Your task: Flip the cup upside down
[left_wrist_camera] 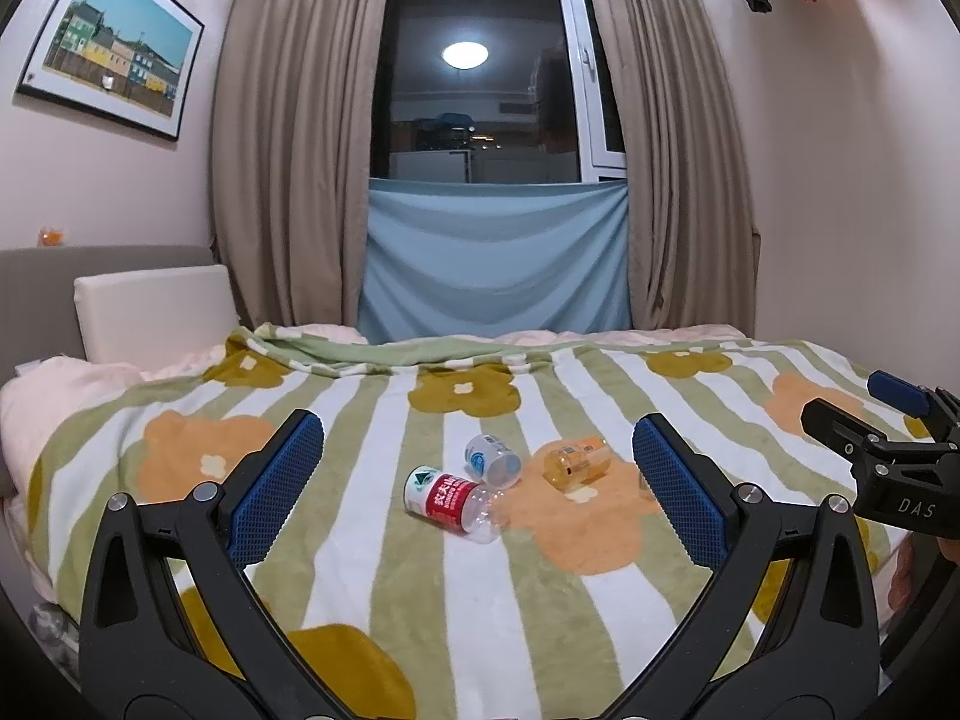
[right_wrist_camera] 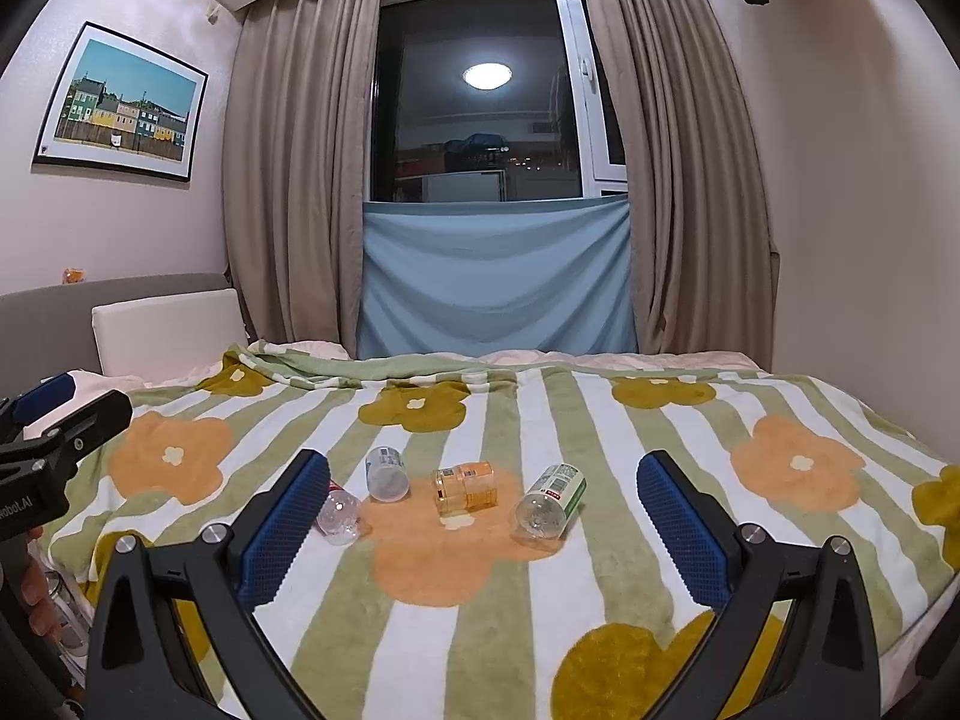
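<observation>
Several cut-off plastic bottle cups lie on their sides on the flowered blanket (left_wrist_camera: 372, 570). In the left wrist view a red-label clear cup (left_wrist_camera: 447, 501), a blue-label cup (left_wrist_camera: 493, 461) and an orange cup (left_wrist_camera: 576, 461) lie ahead of my open left gripper (left_wrist_camera: 478, 429), which holds nothing. The right wrist view shows the red-label cup (right_wrist_camera: 341, 517) partly hidden behind a finger, the blue-label cup (right_wrist_camera: 387, 474), the orange cup (right_wrist_camera: 465, 487) and a green-label cup (right_wrist_camera: 551, 507). My right gripper (right_wrist_camera: 485, 462) stands open and apart from them.
The bed (right_wrist_camera: 780, 396) runs back to beige curtains (right_wrist_camera: 288, 180) and a blue cloth (right_wrist_camera: 492, 276) under a dark window. A grey headboard with a white cushion (right_wrist_camera: 168, 330) stands at the left. The other gripper shows at each view's edge (left_wrist_camera: 870, 414) (right_wrist_camera: 54, 420).
</observation>
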{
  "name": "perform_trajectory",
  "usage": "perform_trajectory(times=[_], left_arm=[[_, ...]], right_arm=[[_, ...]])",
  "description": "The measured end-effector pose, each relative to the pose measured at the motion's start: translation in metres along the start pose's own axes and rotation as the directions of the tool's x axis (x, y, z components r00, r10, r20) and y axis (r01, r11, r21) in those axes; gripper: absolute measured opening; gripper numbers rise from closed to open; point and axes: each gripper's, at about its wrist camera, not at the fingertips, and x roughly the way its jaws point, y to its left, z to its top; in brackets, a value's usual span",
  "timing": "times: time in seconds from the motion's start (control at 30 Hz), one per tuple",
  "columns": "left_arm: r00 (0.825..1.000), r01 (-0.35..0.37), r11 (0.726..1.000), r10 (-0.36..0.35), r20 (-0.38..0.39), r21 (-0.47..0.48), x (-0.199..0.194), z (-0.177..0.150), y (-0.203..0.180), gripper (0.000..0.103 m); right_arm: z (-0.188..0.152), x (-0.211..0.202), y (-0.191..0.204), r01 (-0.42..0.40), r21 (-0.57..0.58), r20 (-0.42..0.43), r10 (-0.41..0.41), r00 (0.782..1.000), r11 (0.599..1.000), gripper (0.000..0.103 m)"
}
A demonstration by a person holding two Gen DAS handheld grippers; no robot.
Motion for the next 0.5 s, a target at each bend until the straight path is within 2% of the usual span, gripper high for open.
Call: perform_trajectory(times=[0.5], left_arm=[[1.0, 0.012, 1.0, -0.012, 0.008, -0.01, 0.0017, -0.0023, 0.0003, 0.103]], right_arm=[[0.0048, -0.0016, -0.0031, 0.0, 0.003, -0.003, 0.0, 1.0, 1.0, 0.102]])
